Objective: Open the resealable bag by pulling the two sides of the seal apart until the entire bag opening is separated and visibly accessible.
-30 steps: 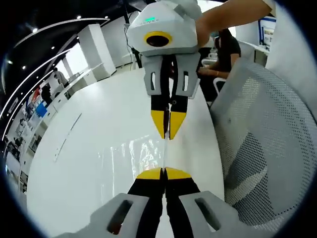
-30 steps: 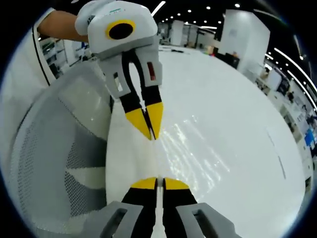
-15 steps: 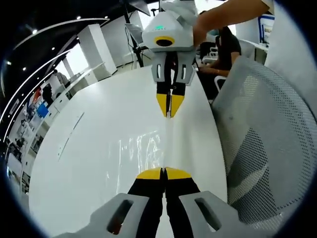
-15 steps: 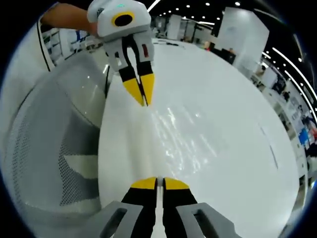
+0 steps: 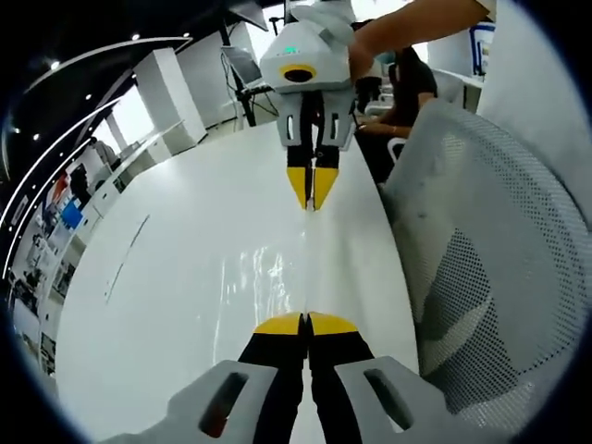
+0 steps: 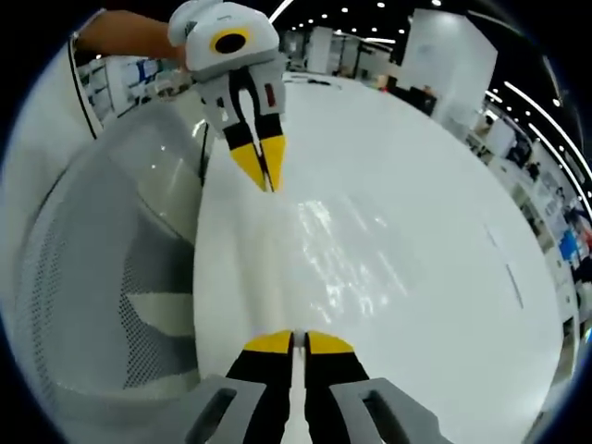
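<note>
Between the two grippers, one clear resealable bag (image 5: 277, 277) is stretched above the white surface (image 5: 166, 305). The left gripper (image 5: 306, 319) and right gripper (image 6: 292, 338) each have their jaws closed on a side of its top. They have been drawn further apart than a second ago, so the seal seems mostly parted. One mesh chair (image 5: 481, 259) stands beside.

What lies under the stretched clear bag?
The glossy white table shows through the bag, held taut between the left gripper and right gripper. Glare hides any contents.
</note>
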Demonstrator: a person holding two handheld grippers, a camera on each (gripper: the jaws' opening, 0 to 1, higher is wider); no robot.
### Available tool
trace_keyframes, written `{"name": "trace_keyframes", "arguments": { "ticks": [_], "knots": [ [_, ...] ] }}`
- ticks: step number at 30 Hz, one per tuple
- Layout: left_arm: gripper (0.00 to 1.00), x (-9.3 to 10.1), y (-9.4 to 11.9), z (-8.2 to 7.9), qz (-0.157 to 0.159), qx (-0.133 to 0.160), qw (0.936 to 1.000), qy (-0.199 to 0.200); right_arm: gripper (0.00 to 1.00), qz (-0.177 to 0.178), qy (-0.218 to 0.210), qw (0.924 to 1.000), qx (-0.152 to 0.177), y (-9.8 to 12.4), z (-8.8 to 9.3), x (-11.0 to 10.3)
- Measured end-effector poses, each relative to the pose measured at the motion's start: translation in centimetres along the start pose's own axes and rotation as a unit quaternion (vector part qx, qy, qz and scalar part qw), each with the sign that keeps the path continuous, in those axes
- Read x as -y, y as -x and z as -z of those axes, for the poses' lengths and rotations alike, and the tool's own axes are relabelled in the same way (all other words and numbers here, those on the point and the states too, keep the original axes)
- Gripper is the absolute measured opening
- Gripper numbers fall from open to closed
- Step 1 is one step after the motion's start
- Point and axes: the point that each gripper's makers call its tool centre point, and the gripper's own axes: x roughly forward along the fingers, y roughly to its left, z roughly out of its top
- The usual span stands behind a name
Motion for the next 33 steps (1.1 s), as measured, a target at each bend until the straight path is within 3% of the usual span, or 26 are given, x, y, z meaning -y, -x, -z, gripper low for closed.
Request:
{"name": "trace_keyframes", "arguments": {
  "ticks": [5, 16, 28, 33],
  "knots": [
    [0.00, 0.4, -0.1, 0.4, 0.002, -0.007, 0.9998, -0.021, 0.01, -0.017, -0.016, 0.9996, 0.016, 0.0, 0.0, -1.1],
    [0.00, 0.8, -0.5, 0.3, 0.008, -0.010, 0.9982, -0.058, 0.09, -0.024, -0.046, 0.9966, 0.064, 0.2, -2.5, -1.3],
    [0.00, 0.9, -0.8, 0.1, 0.010, -0.007, 0.9972, -0.073, 0.08, -0.039, -0.051, 0.9953, 0.072, -1.3, -4.2, -1.3],
    [0.00, 1.2, -0.8, 0.0, 0.015, -0.005, 0.9967, -0.080, 0.07, -0.052, -0.062, 0.9946, 0.065, -2.3, -4.1, -1.5]
  ]
}}
